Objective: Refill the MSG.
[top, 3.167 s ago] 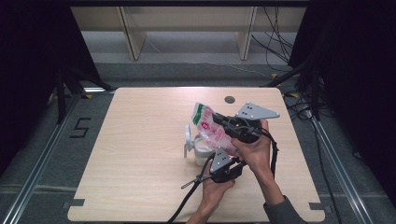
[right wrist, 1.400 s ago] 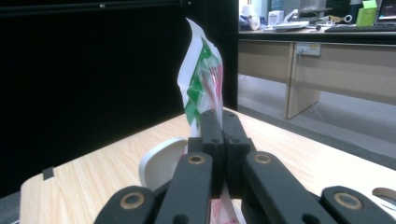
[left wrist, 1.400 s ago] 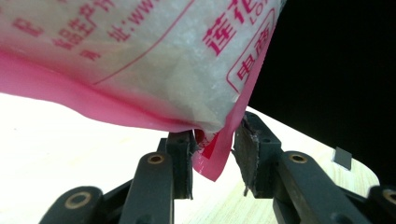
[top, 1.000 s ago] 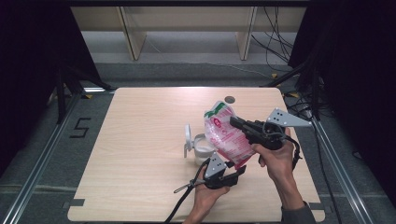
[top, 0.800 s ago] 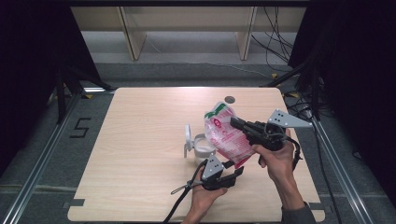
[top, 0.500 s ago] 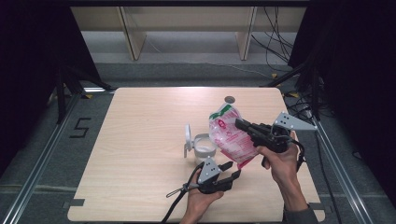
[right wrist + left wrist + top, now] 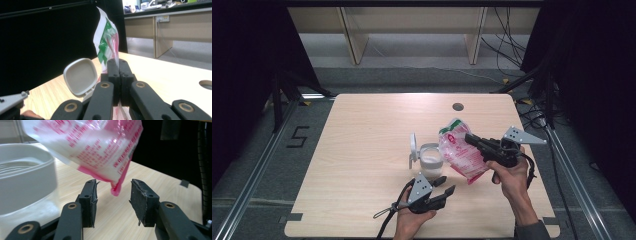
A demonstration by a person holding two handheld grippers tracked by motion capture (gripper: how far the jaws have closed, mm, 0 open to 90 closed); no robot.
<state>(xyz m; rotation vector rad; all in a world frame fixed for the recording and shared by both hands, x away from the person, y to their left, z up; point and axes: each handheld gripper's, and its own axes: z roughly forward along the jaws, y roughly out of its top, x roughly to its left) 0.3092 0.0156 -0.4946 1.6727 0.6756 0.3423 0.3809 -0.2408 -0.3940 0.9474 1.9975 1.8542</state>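
A pink and white plastic bag point(image 7: 460, 152) with a green top hangs tilted just right of a white jar point(image 7: 430, 160), whose flip lid point(image 7: 413, 146) stands open on its left. My right gripper point(image 7: 469, 137) is shut on the bag's upper part; in the right gripper view the jaws pinch the film of the bag point(image 7: 106, 47) with the lid point(image 7: 80, 76) behind. My left gripper point(image 7: 446, 186) lies near the front edge, open. In the left gripper view the bag's lower corner point(image 7: 115, 190) dangles between the parted pads without touching them, and the jar point(image 7: 25, 177) is at the left.
The wooden table point(image 7: 362, 130) has a round cable hole point(image 7: 457, 106) at the back. Metal rails run along both sides of the floor, and shelving legs stand behind the table. A cable trails from the left gripper over the front edge.
The right gripper has carried the bag off the jar's mouth, to the right and lower. The left gripper has drawn back from the jar toward the front edge and a little left.
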